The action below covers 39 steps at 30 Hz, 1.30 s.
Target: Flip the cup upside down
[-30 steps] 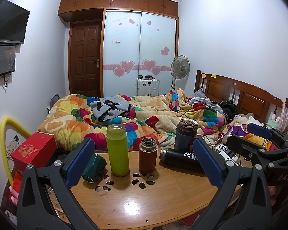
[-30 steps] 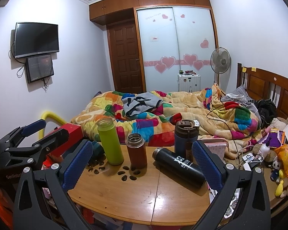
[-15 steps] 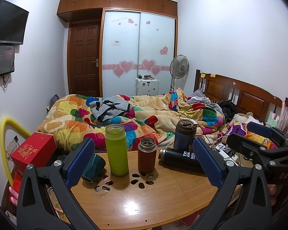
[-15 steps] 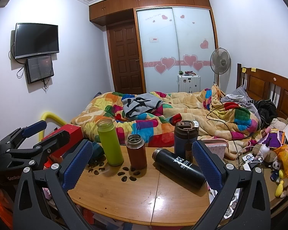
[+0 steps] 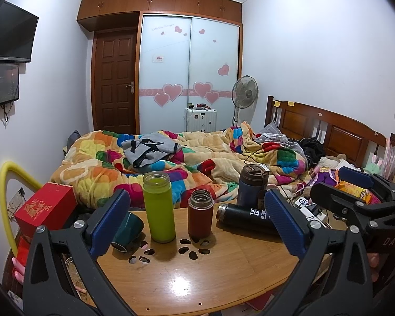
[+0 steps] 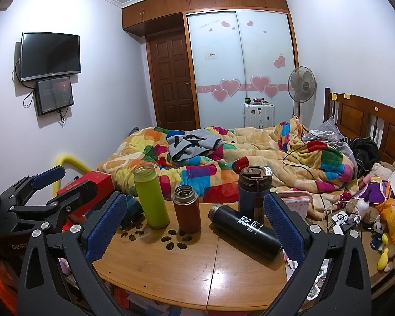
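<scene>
The dark green cup (image 5: 127, 228) is lying on its side at the left edge of the round wooden table (image 5: 197, 284), its open mouth facing toward the camera and slightly down (the left wrist view is showing it half tucked behind a blue pad, and the right wrist view is catching only a sliver of it). Just to its right the lime green bottle (image 5: 159, 206) is standing upright with no lid, and beside that the smaller red-brown flask (image 5: 200, 213) is standing upright too, mouth open. Paw-print cutouts (image 5: 189, 247) are showing in the tabletop in front of those two. Further right the black bottle (image 6: 246, 230) is lying on its side, and behind it the dark blue tumbler (image 6: 254, 191) with a brown lid is standing.

The left gripper (image 5: 197, 221) is hovering over the near side of the table with its jaws spread wide, gripping nothing, the cup sitting just behind its left pad. The right gripper (image 6: 194, 223) is hanging beside it, jaws equally wide, nothing between them, facing the red-brown flask and the black bottle.

A red box (image 5: 46, 208) is sitting off the table's left side, near the cup. Behind everything the colourful quilt (image 5: 197, 158) is spreading across the bed
</scene>
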{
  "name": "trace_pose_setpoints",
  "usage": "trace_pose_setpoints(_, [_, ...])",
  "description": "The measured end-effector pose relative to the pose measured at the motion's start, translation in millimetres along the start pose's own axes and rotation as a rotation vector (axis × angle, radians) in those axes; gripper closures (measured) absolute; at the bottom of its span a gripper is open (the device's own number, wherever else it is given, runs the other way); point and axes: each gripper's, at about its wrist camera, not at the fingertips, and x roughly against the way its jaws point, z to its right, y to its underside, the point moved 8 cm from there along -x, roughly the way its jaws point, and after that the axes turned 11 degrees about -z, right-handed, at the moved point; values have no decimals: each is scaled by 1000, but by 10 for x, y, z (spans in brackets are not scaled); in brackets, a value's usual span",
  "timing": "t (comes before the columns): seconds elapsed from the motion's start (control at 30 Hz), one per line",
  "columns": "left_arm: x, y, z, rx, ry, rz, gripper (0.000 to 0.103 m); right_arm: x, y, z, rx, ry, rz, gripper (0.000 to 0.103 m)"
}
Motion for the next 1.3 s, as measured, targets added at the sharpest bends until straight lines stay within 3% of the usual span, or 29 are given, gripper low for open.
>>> trace_pose_setpoints(0.53, [-86, 22, -32, -7, 5, -16, 0, -10, -2, 15, 2, 2, -3, 0])
trace_pose_setpoints(0.63, [-239, 107, -235, -18, -54, -50, 0, -62, -5, 36, 4, 7, -22, 0])
trace_pose_setpoints(0.77, [-610, 287, -659, 4, -144, -152, 0, -217, 19, 75, 7, 21, -51, 0])
trace_pose_setpoints(1.0, [-1531, 687, -1391, 139, -133, -392, 0, -569, 279, 256, -24, 46, -152, 0])
trace_pose_setpoints(1.2, [-2352, 1050, -1715, 193, -115, -559, 0, -772, 482, 378, -53, 49, -228, 0])
trace_pose_setpoints(1.3, [-2557, 1170, -1746, 198, -96, -600, 23, -865, 596, 423, -61, 48, -260, 0])
